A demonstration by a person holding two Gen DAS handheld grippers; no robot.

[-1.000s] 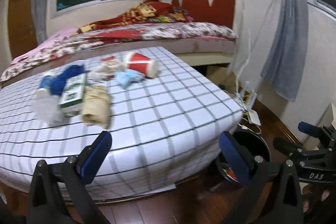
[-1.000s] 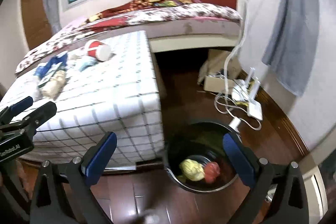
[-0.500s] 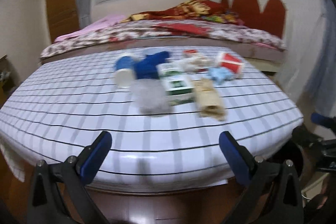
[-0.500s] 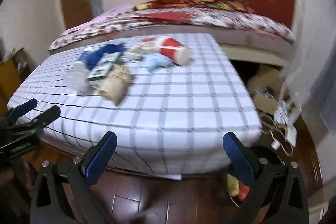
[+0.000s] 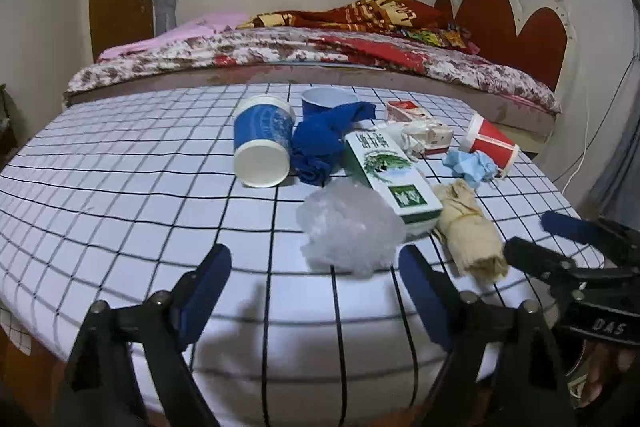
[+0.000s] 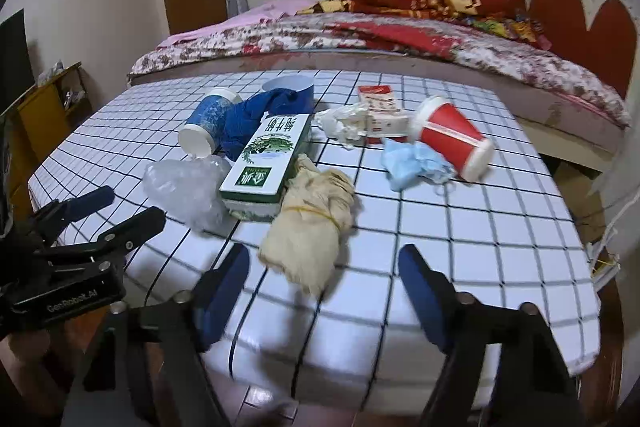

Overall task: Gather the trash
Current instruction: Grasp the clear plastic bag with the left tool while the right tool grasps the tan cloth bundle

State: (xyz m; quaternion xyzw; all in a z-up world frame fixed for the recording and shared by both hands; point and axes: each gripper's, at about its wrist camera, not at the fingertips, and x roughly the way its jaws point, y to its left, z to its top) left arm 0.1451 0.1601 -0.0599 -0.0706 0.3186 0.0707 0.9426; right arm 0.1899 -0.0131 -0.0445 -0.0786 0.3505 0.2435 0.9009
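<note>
Trash lies on a checked table [image 5: 120, 187]: a clear crumpled plastic bag [image 5: 348, 227], a green-and-white carton [image 5: 388, 173], a beige bundled cloth [image 5: 468, 227], a blue cup on its side [image 5: 262, 141], a blue cloth [image 5: 324, 139], a red cup [image 5: 490, 143], a blue face mask [image 5: 470, 165] and white tissue [image 5: 416, 135]. My left gripper [image 5: 316, 287] is open and empty, just short of the plastic bag. My right gripper [image 6: 324, 287] is open and empty, just short of the beige cloth [image 6: 308, 227]. The carton [image 6: 268, 163] and red cup [image 6: 452, 135] also show there.
A second blue cup [image 5: 326, 99] stands upright behind the cloth, and a red-and-white box [image 5: 408, 111] lies beyond the tissue. A bed with a floral cover [image 5: 320, 47] runs behind the table. A wooden shelf [image 6: 48, 107] stands at the left.
Both grippers have swung from the bin on the floor at the table's right end toward the table and closer to the trash pile. Both stay open.
</note>
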